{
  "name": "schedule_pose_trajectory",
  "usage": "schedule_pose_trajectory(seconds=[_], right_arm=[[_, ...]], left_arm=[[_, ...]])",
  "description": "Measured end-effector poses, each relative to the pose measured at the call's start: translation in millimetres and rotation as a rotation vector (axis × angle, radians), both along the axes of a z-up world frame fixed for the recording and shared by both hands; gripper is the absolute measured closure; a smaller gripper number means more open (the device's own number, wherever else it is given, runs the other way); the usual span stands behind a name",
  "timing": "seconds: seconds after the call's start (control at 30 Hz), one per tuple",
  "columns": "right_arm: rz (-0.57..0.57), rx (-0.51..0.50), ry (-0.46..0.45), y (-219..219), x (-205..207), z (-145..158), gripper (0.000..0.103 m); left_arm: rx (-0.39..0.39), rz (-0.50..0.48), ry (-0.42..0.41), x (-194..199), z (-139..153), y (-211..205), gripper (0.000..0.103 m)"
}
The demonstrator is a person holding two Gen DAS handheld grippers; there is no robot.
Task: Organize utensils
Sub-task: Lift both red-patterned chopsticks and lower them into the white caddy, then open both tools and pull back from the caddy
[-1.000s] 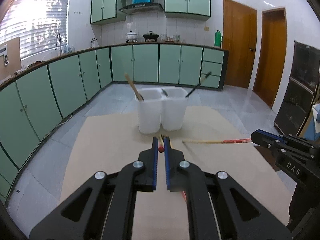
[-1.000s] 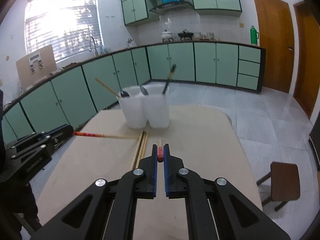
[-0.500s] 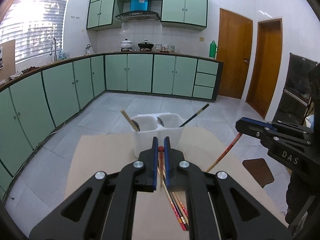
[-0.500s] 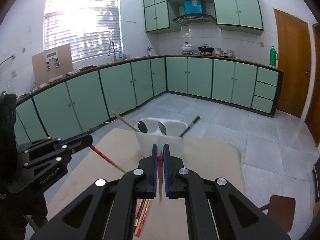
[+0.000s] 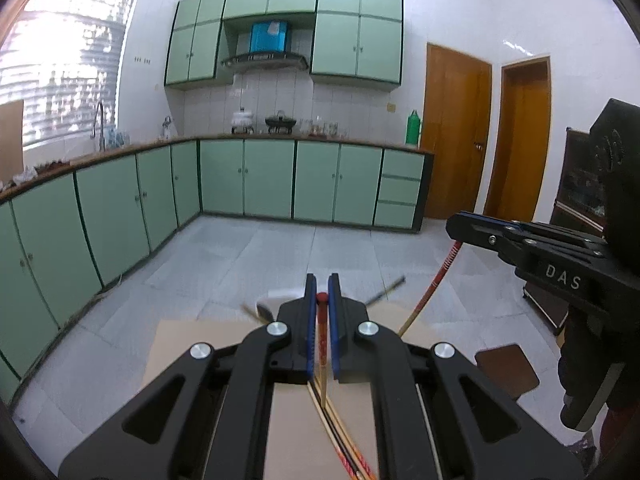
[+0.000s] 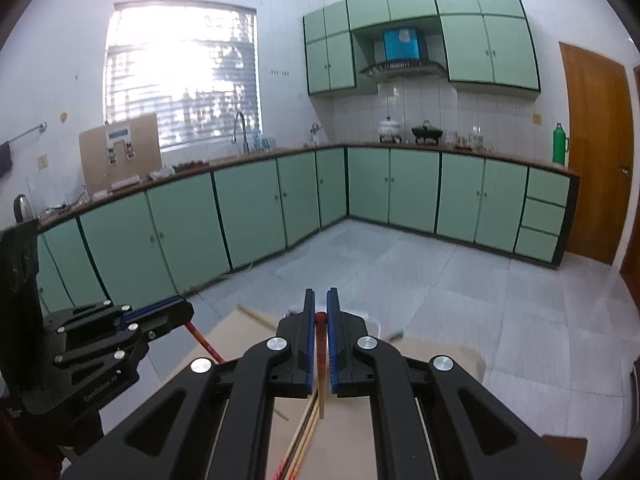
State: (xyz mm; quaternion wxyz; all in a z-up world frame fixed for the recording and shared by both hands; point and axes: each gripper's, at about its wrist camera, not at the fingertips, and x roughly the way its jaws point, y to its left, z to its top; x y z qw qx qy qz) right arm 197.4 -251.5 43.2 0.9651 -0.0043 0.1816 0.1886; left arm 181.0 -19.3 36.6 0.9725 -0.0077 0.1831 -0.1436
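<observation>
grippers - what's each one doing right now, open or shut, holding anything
Left gripper: shut on a red-tipped chopstick.
Right gripper: shut on another red-tipped chopstick.

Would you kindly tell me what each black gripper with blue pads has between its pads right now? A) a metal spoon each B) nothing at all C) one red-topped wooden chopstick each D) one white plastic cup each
C: the left gripper and the right gripper are each shut on a red-topped wooden chopstick, visible between the blue pads.
</observation>
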Motion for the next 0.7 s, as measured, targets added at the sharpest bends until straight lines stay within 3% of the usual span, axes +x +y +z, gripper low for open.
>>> schedule_pose_trajectory(seconds=[0.17, 0.37, 0.5, 0.7], right_arm=[[-0.030, 0.023, -0.056, -3.1, 24.4, 27.9, 0.097], [-0.077, 0.031, -0.096, -3.3, 53.4, 38.8, 0.097], [-0.100, 0.025, -0.093, -0.7, 75.3, 29.2, 0.097], [-0.115, 0.008, -0.056, 7.2, 99.9, 2.8, 0.097]], left_arm=[[-0.009, 0.016, -0.085, 20.7, 32.2, -5.4, 0.098], [-0.005, 0.055, -0.169, 52.9, 52.9, -15.6, 0.098], [0.005, 0.076, -0.174, 77.3, 44.7, -24.0, 0.098], [0.022, 0.098, -0.100, 114.3, 12.8, -27.5, 0.098]])
